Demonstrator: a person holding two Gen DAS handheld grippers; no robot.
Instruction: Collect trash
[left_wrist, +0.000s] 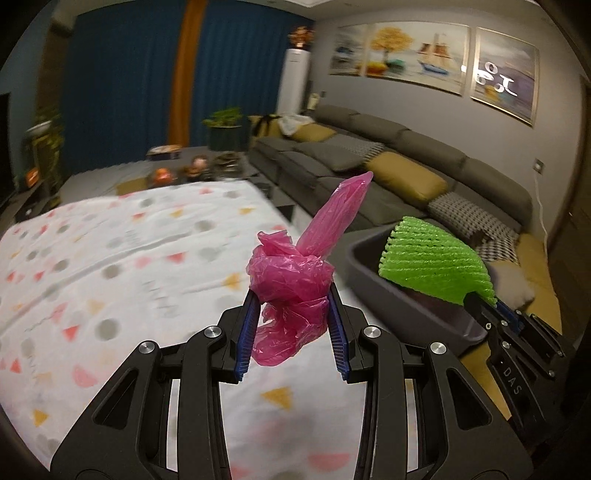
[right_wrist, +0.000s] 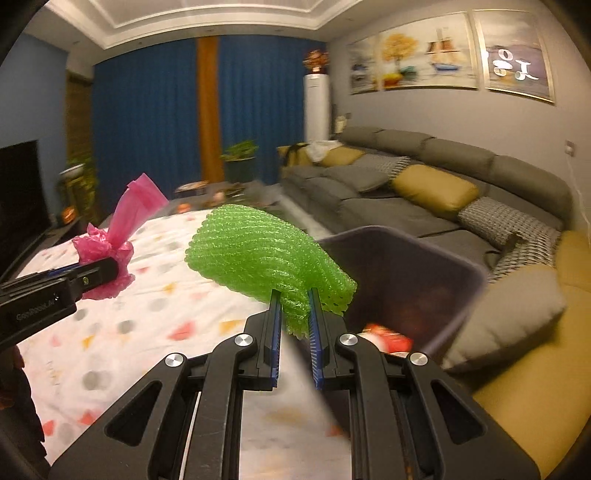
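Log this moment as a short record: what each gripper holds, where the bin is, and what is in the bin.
left gripper: shut on pink plastic bag, crumpled, held over the patterned tablecloth
right gripper: shut on green foam net, held beside the bin's near rim
bin: dark grey, open top, between tablecloth and sofa
bin contents: red and white wrapper visible; the rest too dark to tell
step left: neither piece dropped in yet

1. Your green foam net (right_wrist: 266, 254) hides the near rim of the grey bin (right_wrist: 436, 266).
2. The red item in the bin (right_wrist: 388, 338) is too blurred to identify.
3. The small things beyond the patterned cloth (left_wrist: 129, 266) are smeared.
4. Your pink bag (left_wrist: 295, 288) covers the fingertips gripping it.
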